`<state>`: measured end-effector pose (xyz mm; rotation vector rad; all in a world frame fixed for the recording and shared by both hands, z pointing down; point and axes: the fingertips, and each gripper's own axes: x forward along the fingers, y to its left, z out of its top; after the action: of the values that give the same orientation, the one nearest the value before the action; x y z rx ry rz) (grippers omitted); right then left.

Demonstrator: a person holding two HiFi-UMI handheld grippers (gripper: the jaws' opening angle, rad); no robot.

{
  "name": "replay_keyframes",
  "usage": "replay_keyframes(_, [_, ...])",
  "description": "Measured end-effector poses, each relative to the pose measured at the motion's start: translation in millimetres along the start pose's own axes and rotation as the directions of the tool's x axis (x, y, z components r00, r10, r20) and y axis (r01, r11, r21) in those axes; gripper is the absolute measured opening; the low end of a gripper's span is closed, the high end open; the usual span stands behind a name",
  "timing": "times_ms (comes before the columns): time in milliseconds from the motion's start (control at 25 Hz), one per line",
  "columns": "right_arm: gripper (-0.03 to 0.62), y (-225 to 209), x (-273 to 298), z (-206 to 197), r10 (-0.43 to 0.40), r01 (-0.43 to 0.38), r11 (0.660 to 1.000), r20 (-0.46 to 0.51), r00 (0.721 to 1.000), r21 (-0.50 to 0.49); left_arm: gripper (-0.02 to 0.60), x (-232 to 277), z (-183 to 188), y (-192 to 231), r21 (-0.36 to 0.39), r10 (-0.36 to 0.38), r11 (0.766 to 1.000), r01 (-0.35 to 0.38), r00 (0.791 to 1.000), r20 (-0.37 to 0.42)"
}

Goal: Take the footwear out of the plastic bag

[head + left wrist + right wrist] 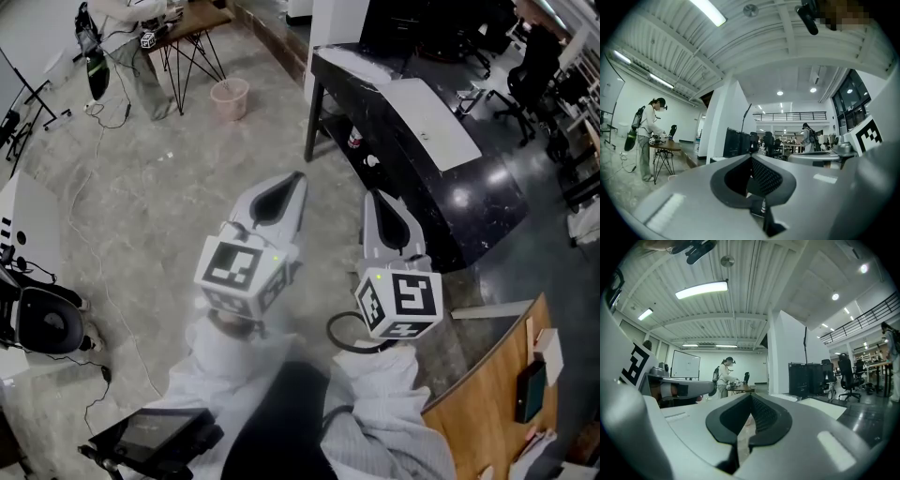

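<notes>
No plastic bag and no footwear show in any view. In the head view both grippers are held up in front of the person, side by side over the grey floor. My left gripper point(298, 176) points away toward the black desk, its jaws closed together with nothing between them. My right gripper point(372, 194) sits just to its right, jaws likewise closed and empty. In the left gripper view the left gripper point(751, 158) looks level across a large hall. The right gripper view shows the right gripper point(751, 395) with its pads meeting, aimed across the same hall.
A black desk point(487, 211) with a white panel stands ahead on the right. A pink bucket point(230, 97) and a wire-legged table point(192, 23) are far left. A wooden tabletop point(492, 398) is at lower right, a tablet point(155, 431) at lower left. A person point(647, 136) stands at the far table.
</notes>
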<state>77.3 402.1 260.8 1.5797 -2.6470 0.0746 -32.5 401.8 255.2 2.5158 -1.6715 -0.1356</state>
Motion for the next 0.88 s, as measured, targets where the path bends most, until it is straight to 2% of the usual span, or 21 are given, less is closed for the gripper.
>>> replay_keyframes(160, [0.014, -14, 35, -11, -0.008, 0.008, 1.000, -0.022, 1.000, 0.020, 0.000, 31, -9, 25, -0.002, 0.005, 1.000, -0.005, 1.000, -0.020])
replay_keyframes(320, [0.014, -33, 96, -12, -0.026, 0.026, 0.999, -0.023, 0.999, 0.028, 0.000, 84, -11, 66, 0.014, -0.002, 1.000, 0.003, 1.000, -0.027])
replay_keyframes(640, [0.014, -72, 240, -3, -0.116, 0.116, 0.992, -0.023, 0.993, 0.043, 0.000, 216, 1, 148, 0.028, -0.111, 0.993, 0.113, 0.992, -0.057])
replay_keyframes(880, [0.014, -105, 323, -17, -0.154, 0.159, 0.985, -0.068, 0.986, 0.069, 0.000, 300, -8, 190, 0.021, -0.150, 0.988, 0.152, 0.984, -0.099])
